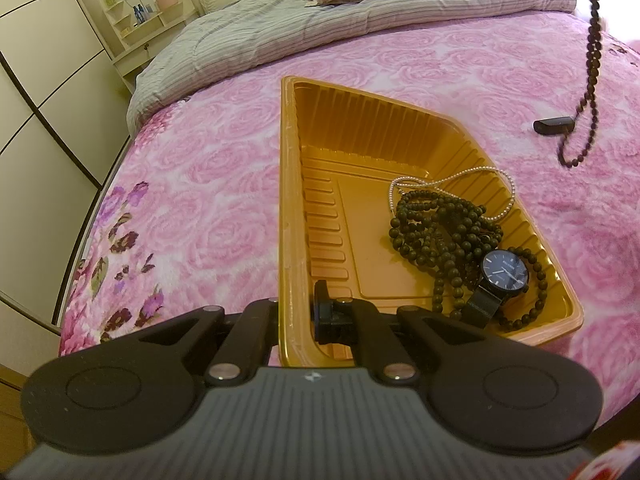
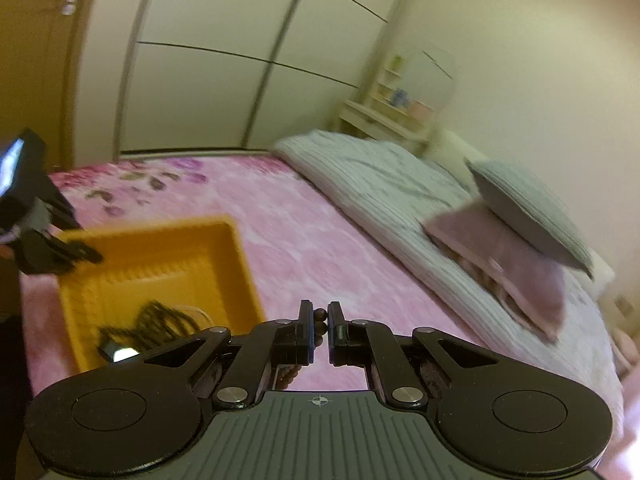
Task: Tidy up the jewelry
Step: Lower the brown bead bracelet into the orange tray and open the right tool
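While right tongs (image 2: 319,322) pinch beads (image 2: 320,314), only left view shows watch (image 1: 505,275).

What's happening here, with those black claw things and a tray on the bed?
A person is tidying jewelry with a handheld gripper in each hand. The left gripper is clamped on the rim of an orange tray sitting on the pink blanket. The tray already holds a dark bead necklace, a pearl strand and a wristwatch. The right gripper has pinched another dark bead strand, which hangs in the air over the bed beside the tray. A small black object lies on the blanket.
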Demonstrator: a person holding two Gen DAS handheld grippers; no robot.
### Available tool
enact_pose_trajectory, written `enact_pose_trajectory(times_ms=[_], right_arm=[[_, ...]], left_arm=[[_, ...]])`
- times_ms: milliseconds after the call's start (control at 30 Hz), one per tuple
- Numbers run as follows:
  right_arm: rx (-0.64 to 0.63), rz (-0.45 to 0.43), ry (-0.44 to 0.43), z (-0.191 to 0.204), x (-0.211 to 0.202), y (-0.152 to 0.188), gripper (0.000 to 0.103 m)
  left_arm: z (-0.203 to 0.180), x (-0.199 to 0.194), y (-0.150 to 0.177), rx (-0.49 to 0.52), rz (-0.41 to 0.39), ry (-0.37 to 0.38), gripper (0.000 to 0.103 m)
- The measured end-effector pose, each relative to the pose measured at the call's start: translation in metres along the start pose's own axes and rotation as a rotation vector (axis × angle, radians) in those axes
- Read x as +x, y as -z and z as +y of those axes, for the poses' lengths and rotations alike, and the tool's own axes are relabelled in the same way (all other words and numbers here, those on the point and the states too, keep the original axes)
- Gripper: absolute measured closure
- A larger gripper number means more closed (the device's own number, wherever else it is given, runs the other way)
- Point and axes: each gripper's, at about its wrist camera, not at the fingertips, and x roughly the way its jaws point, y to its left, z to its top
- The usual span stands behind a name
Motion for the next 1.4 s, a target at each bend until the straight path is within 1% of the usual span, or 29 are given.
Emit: enact_pose_trajectory(times_ms=[300,467,567,700,800,1033,1233,1400], right_arm=[[-0.091,-0.073,-0.13,0.048,0.026,-0.045,0.097],[-0.084,-0.087,-0.183,0.064,0.049,-0.059,0.097],[-0.078,-0.059,-0.221,0.071,0.065,-0.06,0.097],[-0.097,0.0,-0.268,0.08,0.084,-0.054,0.097],[-0.107,0.036,-0.285,0.085,0.097,-0.048,0.097],[-0.09,0.083,-0.299,0.089,0.125,-0.039,0.097],[-0.068,0.116,-0.31,0.088,0.137,-0.034,0.097],[-0.061,0.16,-0.316,0.086,0.146,-0.027,0.097]], left_arm=[[0.0,0.003,0.001,-0.003,-0.002,0.005,0.101],[-0.001,0.003,0.001,-0.004,-0.002,0.006,0.101],[0.0,0.003,0.001,-0.002,-0.002,0.006,0.101],[0.0,0.003,0.001,-0.002,-0.002,0.006,0.101],[0.0,0.003,0.001,-0.002,-0.002,0.006,0.101],[0.0,0.003,0.001,-0.002,-0.002,0.006,0.101],[-0.001,0.003,0.0,-0.001,-0.001,0.007,0.101],[-0.001,0.003,0.0,-0.001,-0.001,0.007,0.101]])
